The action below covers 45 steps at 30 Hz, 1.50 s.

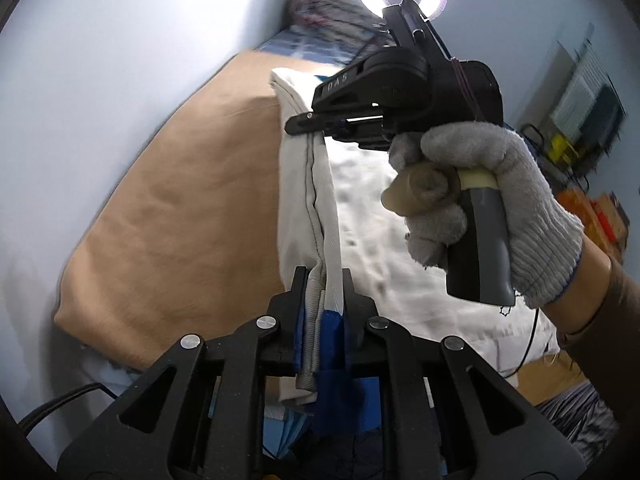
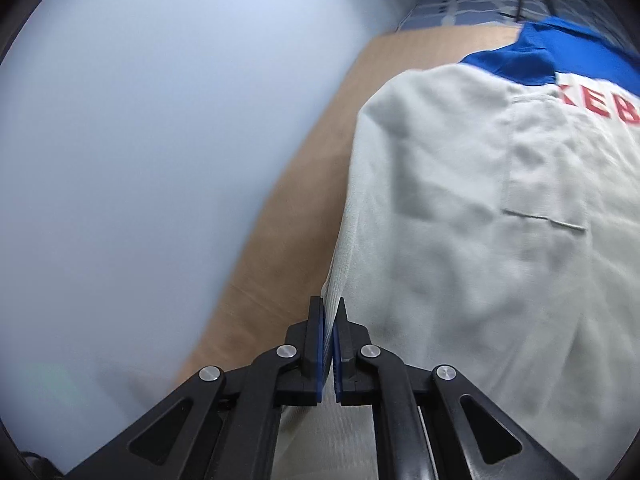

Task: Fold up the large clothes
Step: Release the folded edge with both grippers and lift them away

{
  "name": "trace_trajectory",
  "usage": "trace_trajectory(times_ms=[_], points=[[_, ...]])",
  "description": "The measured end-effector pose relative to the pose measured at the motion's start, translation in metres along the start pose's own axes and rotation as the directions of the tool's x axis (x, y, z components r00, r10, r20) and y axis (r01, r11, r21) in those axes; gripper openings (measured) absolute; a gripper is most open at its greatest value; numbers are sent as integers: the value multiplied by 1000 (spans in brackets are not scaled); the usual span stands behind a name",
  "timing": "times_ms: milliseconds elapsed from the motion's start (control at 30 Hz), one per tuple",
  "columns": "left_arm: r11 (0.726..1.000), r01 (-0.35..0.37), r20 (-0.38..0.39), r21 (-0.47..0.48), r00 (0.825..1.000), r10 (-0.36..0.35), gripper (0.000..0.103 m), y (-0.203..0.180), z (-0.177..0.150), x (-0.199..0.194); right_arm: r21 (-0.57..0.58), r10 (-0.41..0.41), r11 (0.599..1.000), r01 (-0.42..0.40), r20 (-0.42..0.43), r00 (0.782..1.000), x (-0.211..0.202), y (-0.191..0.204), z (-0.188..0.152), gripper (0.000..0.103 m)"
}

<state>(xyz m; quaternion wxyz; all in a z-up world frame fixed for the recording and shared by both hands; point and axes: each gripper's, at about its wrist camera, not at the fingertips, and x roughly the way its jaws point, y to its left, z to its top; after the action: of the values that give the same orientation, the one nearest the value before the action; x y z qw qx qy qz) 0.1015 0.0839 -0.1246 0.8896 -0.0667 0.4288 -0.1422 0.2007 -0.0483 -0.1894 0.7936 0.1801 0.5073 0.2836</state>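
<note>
**A:** Where's the jacket (image 1: 308, 184) now?

**B:** Over the mat (image 1: 180, 208). My left gripper (image 1: 323, 280) is clamped on its near edge, my right gripper (image 1: 298, 122) is pinching the same edge farther up. Long axis runs away from me.

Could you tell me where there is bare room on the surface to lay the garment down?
The tan surface lies bare between the pale wall and the lifted garment. It is crowded on the garment's other side, where the right gripper hangs, and at the far end by the bundled cloth.
</note>
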Motion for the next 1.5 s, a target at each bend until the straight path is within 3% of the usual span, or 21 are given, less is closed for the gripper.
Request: trace_trajectory(times_ms=[100, 333, 533, 700, 833, 933, 1033, 1133, 1267, 1500], points=[[996, -7, 10, 87, 1000, 7, 11, -25, -3, -4, 32, 44, 998, -46, 59, 997, -30, -18, -6, 1], [976, 39, -36, 214, 999, -32, 11, -74, -12, 6, 131, 27, 990, -45, 139, 990, -79, -67, -46, 1], [955, 71, -91, 289, 995, -46, 11, -111, -25, 20, 203, -26, 979, -5, 151, 988, -106, -105, -64, 1], [947, 94, -146, 308, 988, -50, 12, -114, -30, 34, 222, -72, 974, 44, 119, 990, -118, -125, -81, 1], [949, 148, -182, 277, 978, -100, 17, -111, -32, 36, 210, -107, 974, 86, 91, 990, -106, -131, -83, 1], [941, 232, -193, 246, 963, -187, 22, -100, -27, 21, 203, -120, 974, 102, 78, 990, -118, -126, -94, 1], [936, 292, -150, 198, 952, -265, 22, -87, -17, -2, 174, -128, 978, 116, 59, 990, -126, -125, -93, 13], [960, 246, -56, 134, 969, -241, 22, -63, -4, -15, 107, -187, 979, 176, 102, 977, -151, -123, -87, 19], [975, 221, -60, -14, 973, -222, 22, -33, 9, 5, 48, -226, 974, 221, 165, 960, -176, -124, -64, 19], [983, 186, -88, 9, 979, -184, 22, -47, 8, 28, -23, -219, 973, 232, 246, 944, -171, -117, 8, 21]])
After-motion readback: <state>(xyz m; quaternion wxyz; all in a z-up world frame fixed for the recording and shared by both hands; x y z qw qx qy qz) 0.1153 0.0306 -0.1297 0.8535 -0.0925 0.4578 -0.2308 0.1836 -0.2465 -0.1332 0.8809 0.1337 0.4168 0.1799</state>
